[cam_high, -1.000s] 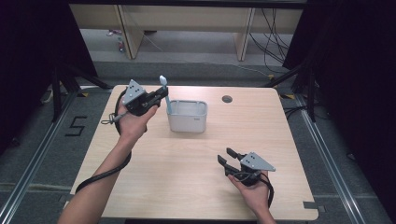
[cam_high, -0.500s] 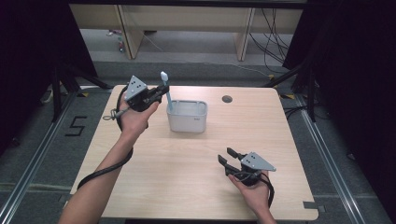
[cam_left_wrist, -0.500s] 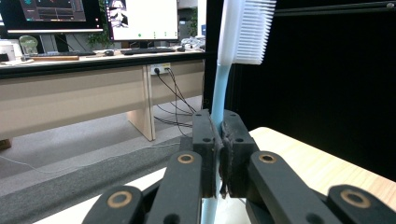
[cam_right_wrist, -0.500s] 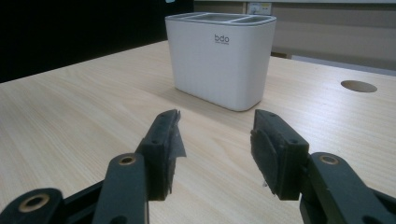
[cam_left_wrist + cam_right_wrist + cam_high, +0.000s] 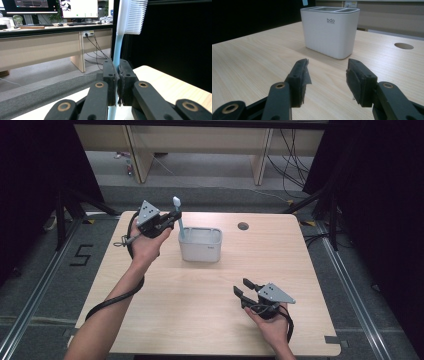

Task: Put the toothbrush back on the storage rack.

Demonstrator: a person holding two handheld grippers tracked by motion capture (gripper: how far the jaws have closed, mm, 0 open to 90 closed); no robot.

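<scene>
Room: dark curtains at both sides, grey floor, pale wooden benches and trailing cables beyond the far edge of the counter.
Counter point(image 5: 200, 290): light wood grain, with a round cable hole point(image 5: 243, 226) near its far edge.
Holder point(image 5: 200, 244): white box with an open, divided top, standing upright on the far middle of the counter; the right gripper view shows small lettering on its front face.
Toothbrush point(image 5: 178, 217): pale blue handle, white bristle head at the top, held about upright; its lower end reaches down at the holder's left end, and whether it touches the holder cannot be told.
Left gripper point(image 5: 171, 219): raised just left of the holder, jaws pointing toward it and closed tight on the toothbrush handle; in the left gripper view both pads press the handle from either side, with the bristles point(image 5: 136, 16) high above them.
Right gripper point(image 5: 244, 291): low over the near right part of the counter, well apart from the holder, pointing toward it; jaws spread wide with nothing between them.
Left hand point(image 5: 145, 245): wrapped around its gripper's body, cable looping down along the forearm.
Right hand point(image 5: 270, 322): holding its gripper from behind, near the counter's front edge.
</scene>
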